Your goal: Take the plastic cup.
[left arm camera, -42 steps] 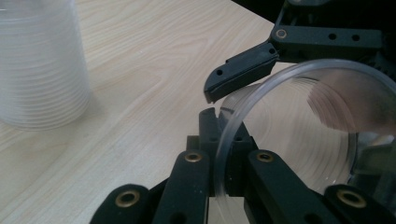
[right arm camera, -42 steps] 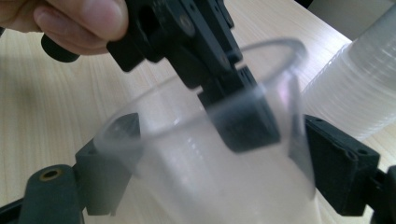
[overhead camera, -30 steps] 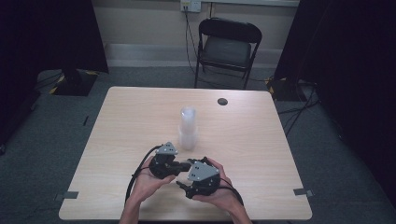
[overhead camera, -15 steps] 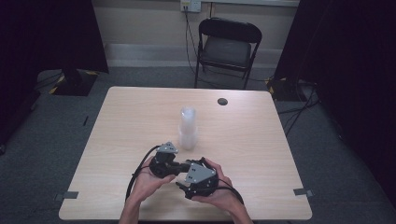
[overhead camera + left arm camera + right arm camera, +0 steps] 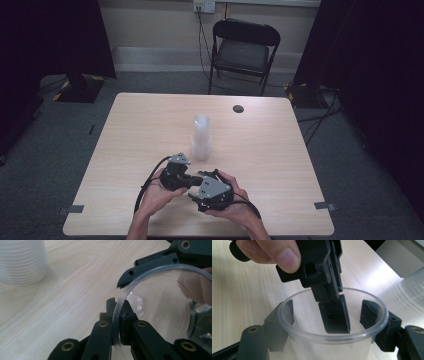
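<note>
clear round plastic cup gripped around its body by right gripper | rim pinched by left gripper | tall stack of clear plastic cups stood beyond on light wooden table

The table has a light wooden top with a pale grain. Near its middle stands a stack of clear plastic cups, upright. Close to the far edge lies a small dark round thing, maybe a cap; it is too small to tell.
</note>
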